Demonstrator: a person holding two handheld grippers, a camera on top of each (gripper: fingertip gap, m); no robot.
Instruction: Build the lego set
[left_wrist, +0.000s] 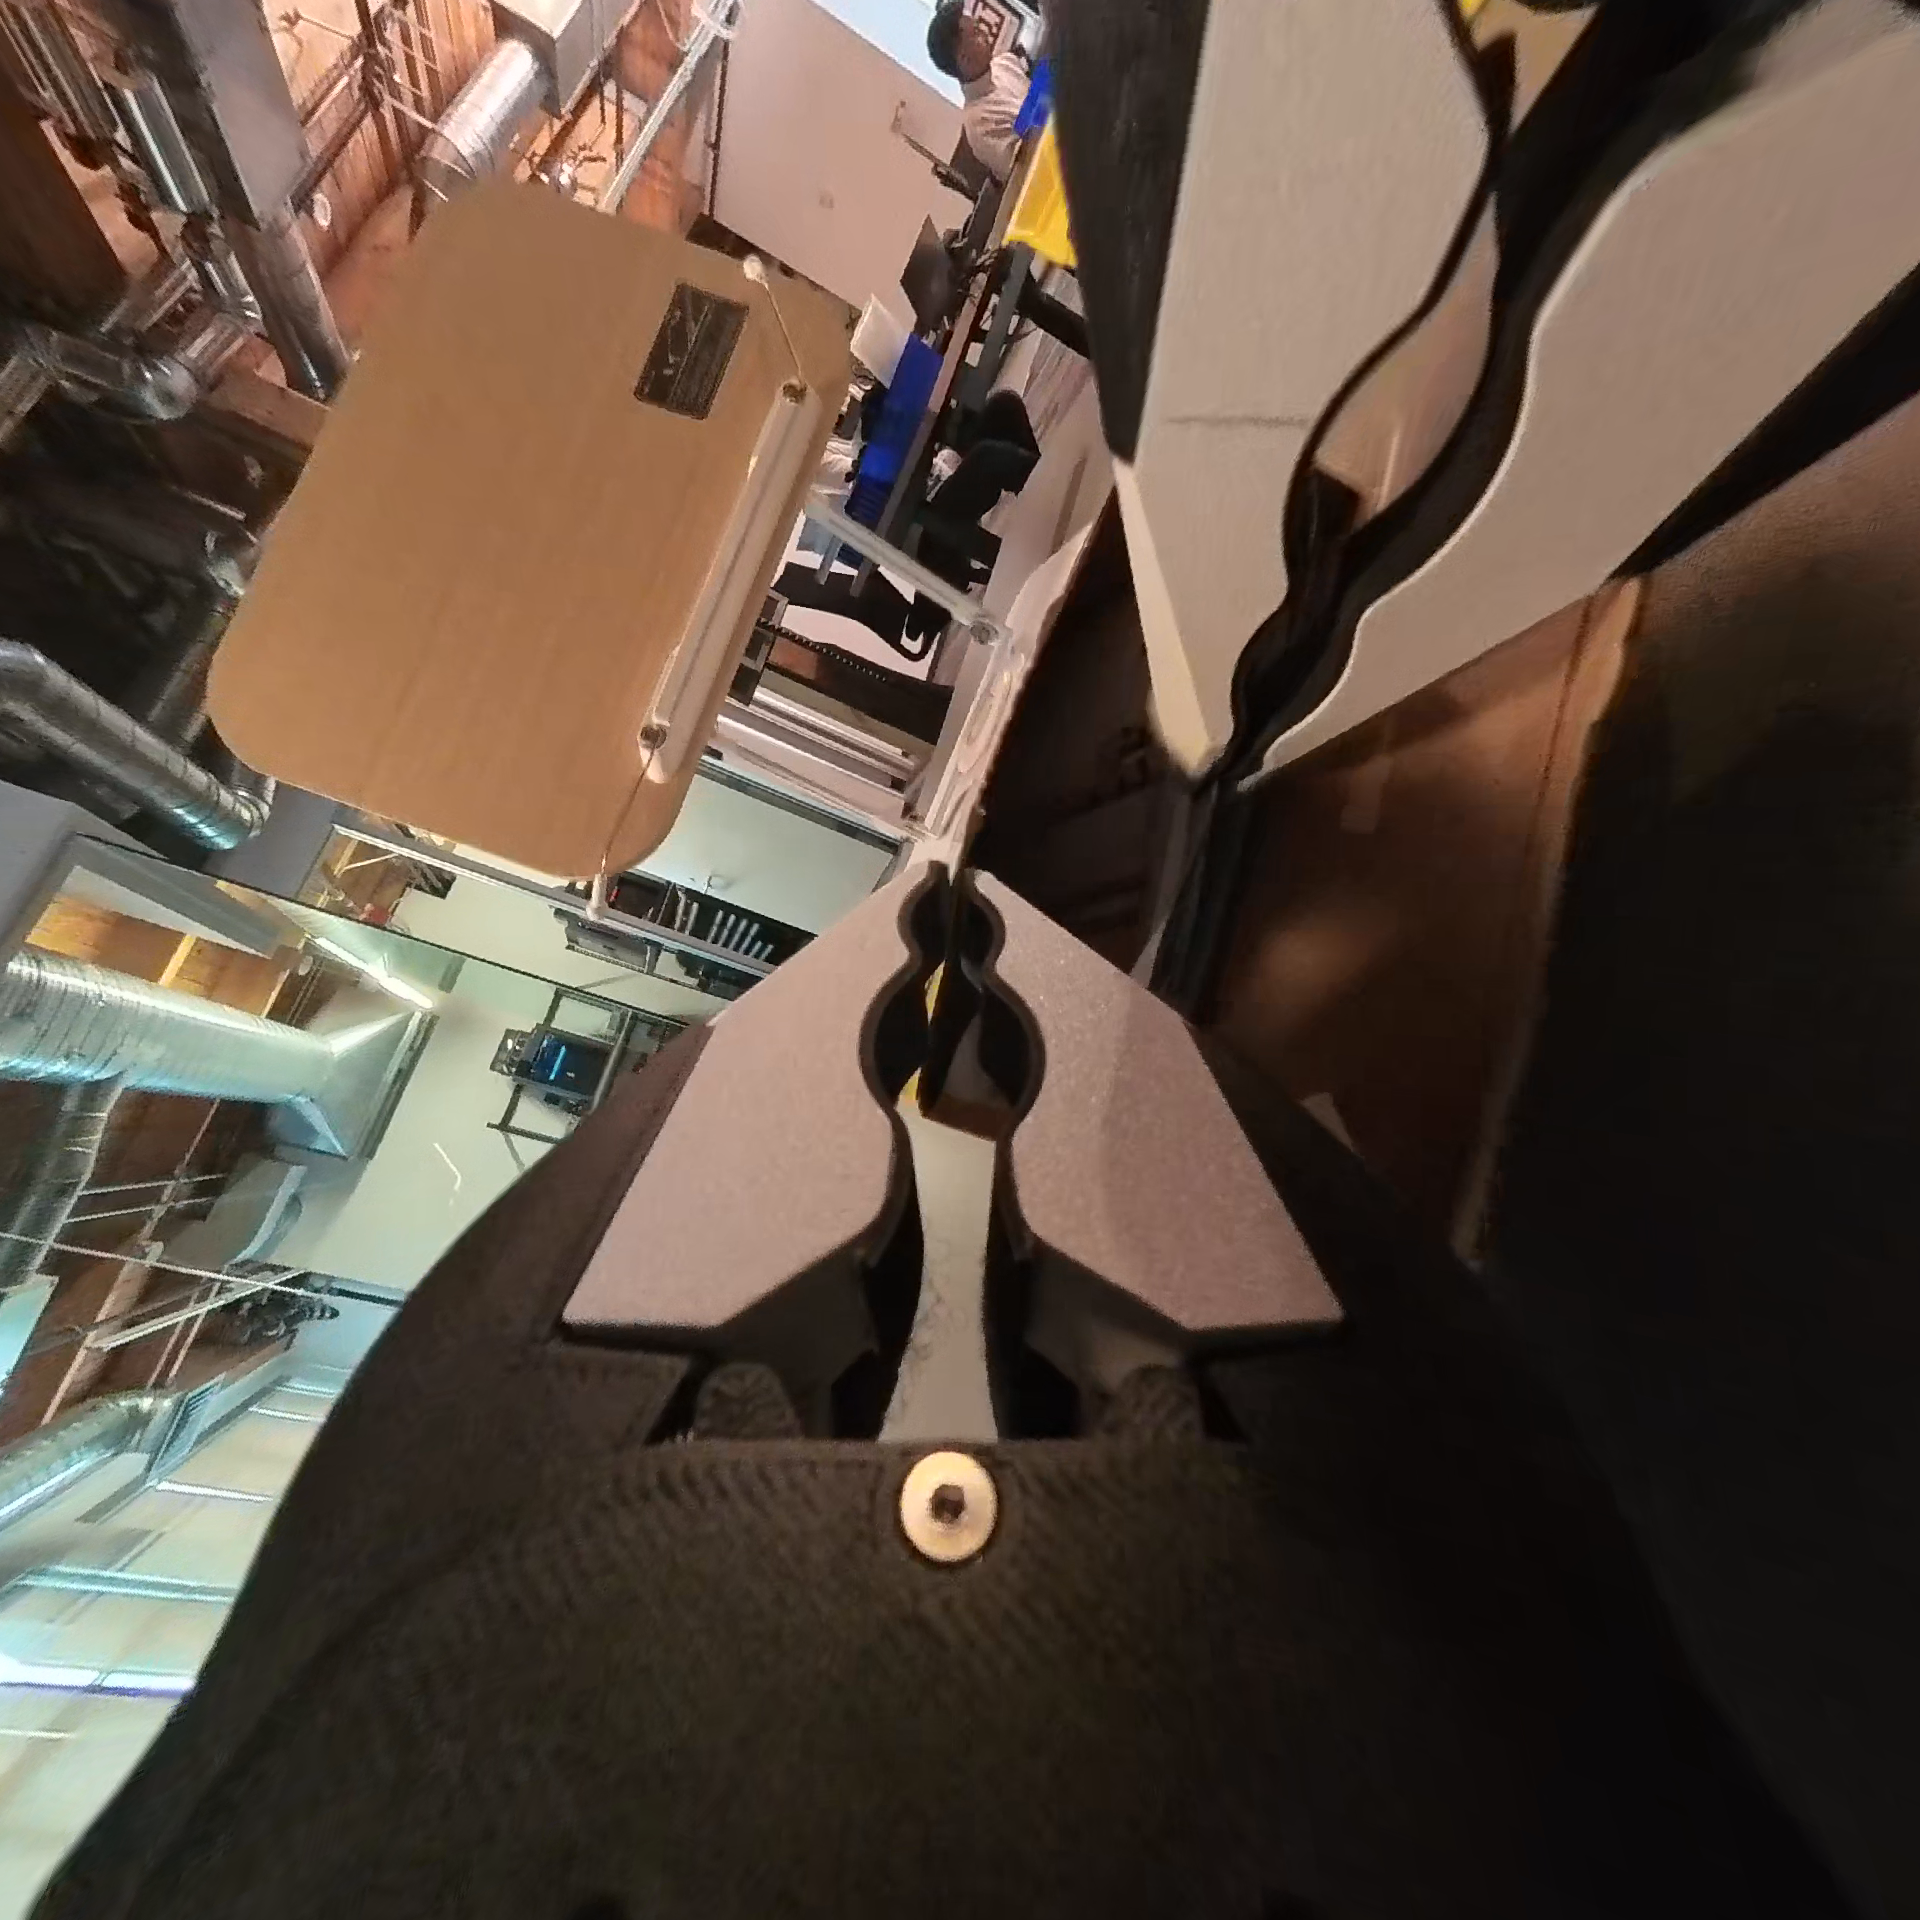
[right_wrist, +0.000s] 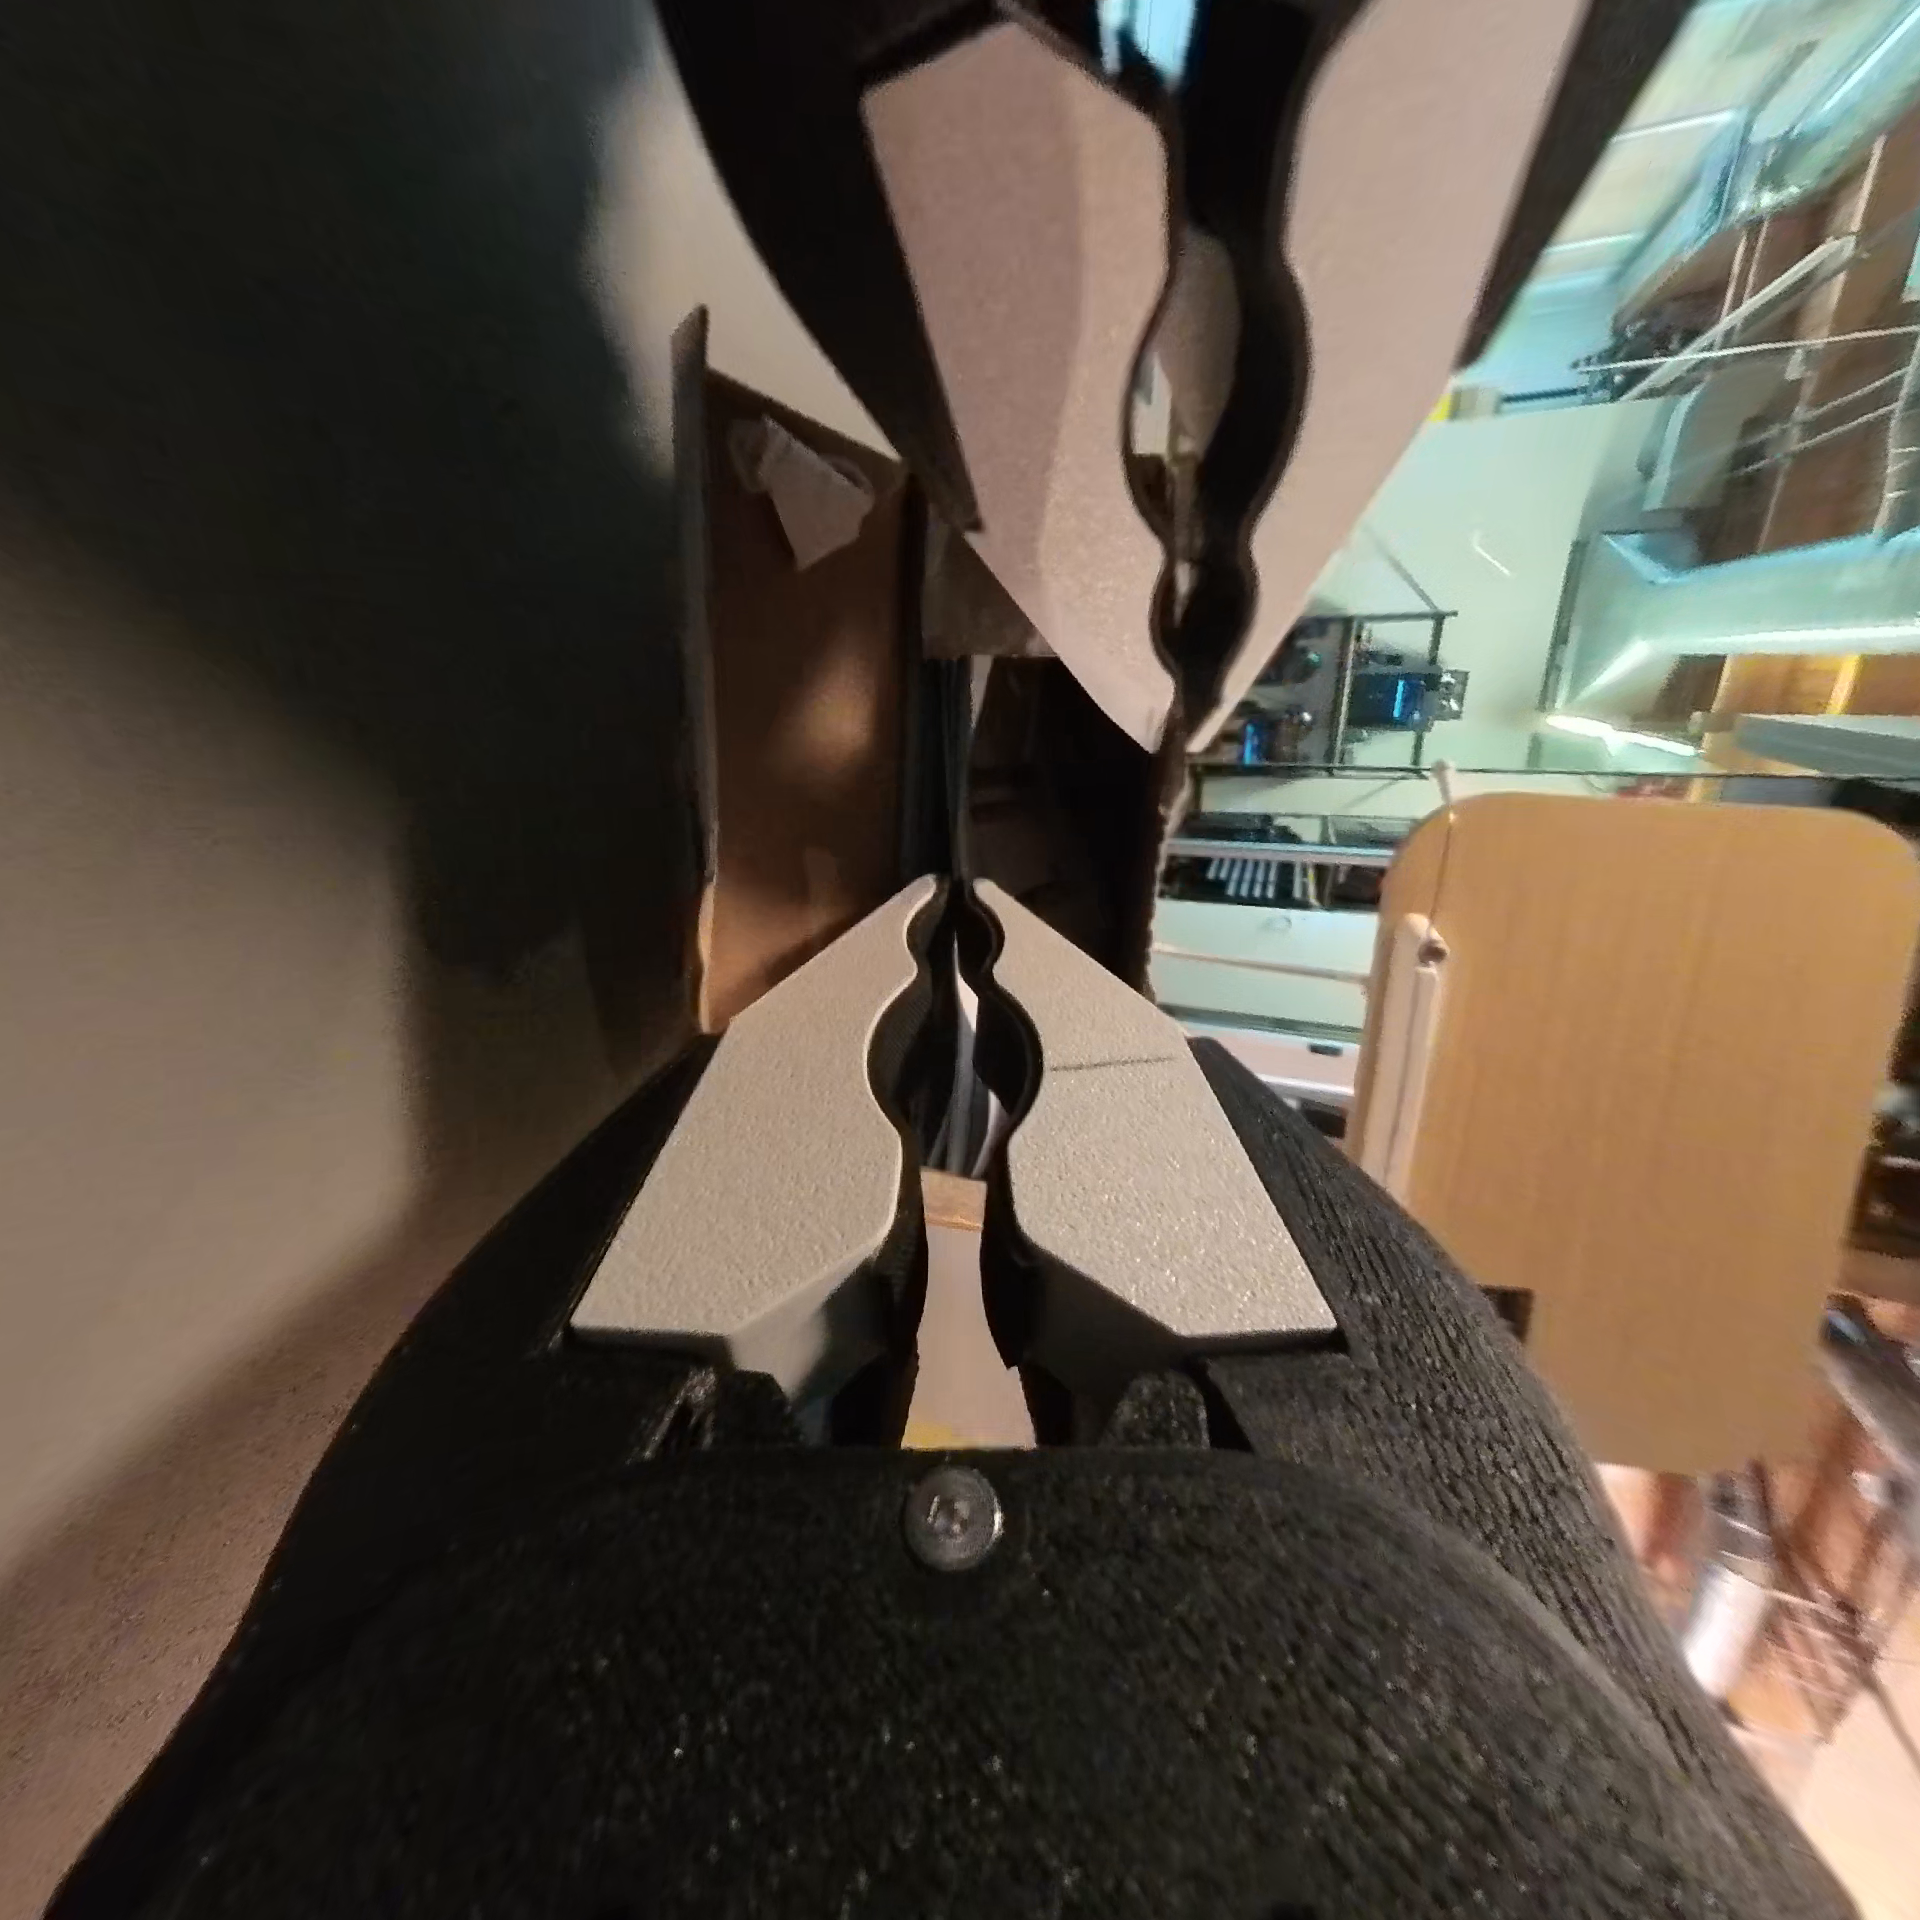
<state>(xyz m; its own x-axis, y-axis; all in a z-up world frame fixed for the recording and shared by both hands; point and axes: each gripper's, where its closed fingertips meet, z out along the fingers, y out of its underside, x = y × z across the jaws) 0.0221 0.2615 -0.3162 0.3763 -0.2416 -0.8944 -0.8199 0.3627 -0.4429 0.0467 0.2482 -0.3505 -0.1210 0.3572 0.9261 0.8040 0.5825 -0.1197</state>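
No Lego piece shows in either view. My left gripper (left_wrist: 954, 878) is shut, its grey fingertips meeting with nothing plainly between them. My right gripper (right_wrist: 961, 888) is shut too, its tips touching. Both are raised and turned away from the work surface, towards the room and ceiling. They are close together: the right gripper shows in the left wrist view (left_wrist: 1210, 764) at the upper right, and the left gripper shows in the right wrist view (right_wrist: 1169, 727) at the top. Both look shut there as well.
A brown cardboard box wall (right_wrist: 810, 727) stands close behind the grippers and also shows in the left wrist view (left_wrist: 1455, 831). A light wooden panel (left_wrist: 499, 540) hangs on wires, and is on the right in the right wrist view (right_wrist: 1662, 1122). Ducts, shelves and a distant person (left_wrist: 977, 73) fill the background. Tip to tip, the grippers are about 5 cm apart.
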